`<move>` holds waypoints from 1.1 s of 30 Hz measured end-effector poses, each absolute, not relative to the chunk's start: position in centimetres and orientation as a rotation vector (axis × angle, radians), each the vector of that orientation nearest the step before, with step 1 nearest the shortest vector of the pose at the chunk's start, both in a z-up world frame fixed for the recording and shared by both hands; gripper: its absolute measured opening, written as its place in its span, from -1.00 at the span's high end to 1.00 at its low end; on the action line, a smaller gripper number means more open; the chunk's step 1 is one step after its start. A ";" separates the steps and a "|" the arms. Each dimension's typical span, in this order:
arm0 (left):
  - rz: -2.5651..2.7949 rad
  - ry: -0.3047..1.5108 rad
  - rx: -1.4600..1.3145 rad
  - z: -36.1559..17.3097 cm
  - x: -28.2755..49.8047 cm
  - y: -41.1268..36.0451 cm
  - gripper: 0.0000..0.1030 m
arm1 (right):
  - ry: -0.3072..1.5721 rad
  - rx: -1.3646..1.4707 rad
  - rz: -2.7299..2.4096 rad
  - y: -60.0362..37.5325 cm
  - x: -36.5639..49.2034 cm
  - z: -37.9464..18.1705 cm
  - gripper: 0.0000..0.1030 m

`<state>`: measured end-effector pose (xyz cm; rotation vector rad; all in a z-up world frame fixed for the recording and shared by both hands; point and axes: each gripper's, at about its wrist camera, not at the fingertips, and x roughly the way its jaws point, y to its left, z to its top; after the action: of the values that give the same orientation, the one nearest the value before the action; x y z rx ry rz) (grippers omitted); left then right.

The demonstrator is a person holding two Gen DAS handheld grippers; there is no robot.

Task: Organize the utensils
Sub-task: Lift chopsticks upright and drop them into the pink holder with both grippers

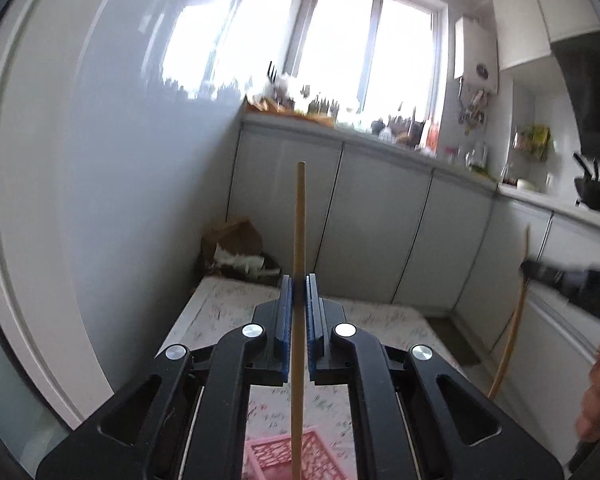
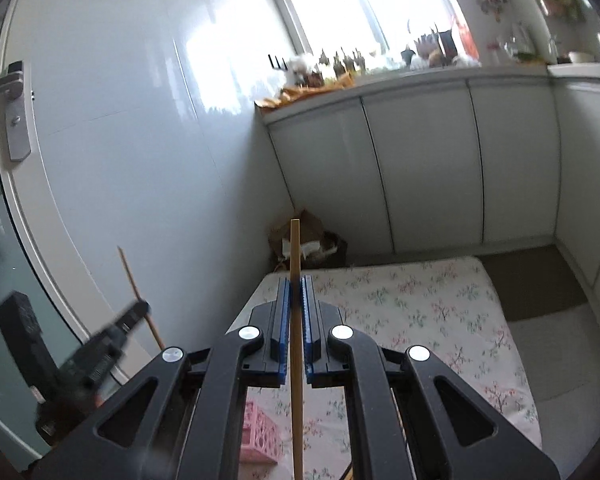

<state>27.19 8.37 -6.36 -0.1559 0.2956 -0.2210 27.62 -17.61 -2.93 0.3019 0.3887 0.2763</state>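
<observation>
No writing is showing that I can read; my left gripper (image 1: 299, 280) is pinching a thin, round wooden chopstick (image 1: 299, 216) that is pointing up; my right gripper (image 2: 296, 282) is pinching another wooden chopstick (image 2: 295, 248); both are hanging over the flowery tablecloth (image 2: 420, 308), above the pink plastic basket (image 1: 312, 456) with holes.

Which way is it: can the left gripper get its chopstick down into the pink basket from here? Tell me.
Probably yes. The left gripper is shut on its chopstick, and the pink basket lies on the flowered tablecloth just below it, with nothing between. The right gripper is well off to the side.
</observation>
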 end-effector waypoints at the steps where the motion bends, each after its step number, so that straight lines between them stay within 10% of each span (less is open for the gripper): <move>1: -0.221 0.322 -0.147 -6.9 27.5 8.3 0.90 | 0.382 0.308 0.281 -17.5 27.7 -3.1 0.89; 16: -0.226 0.600 -0.177 -10.7 30.7 10.4 0.85 | 0.309 0.369 0.280 -14.9 28.9 -4.0 0.89; 33: -0.150 0.605 -0.278 -5.2 27.7 12.9 -0.10 | 0.275 0.356 0.333 -9.4 30.5 -6.6 0.88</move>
<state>27.70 12.95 -5.19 -0.2781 0.6046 -0.1495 30.54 -9.39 -6.57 0.3560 0.2749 0.3331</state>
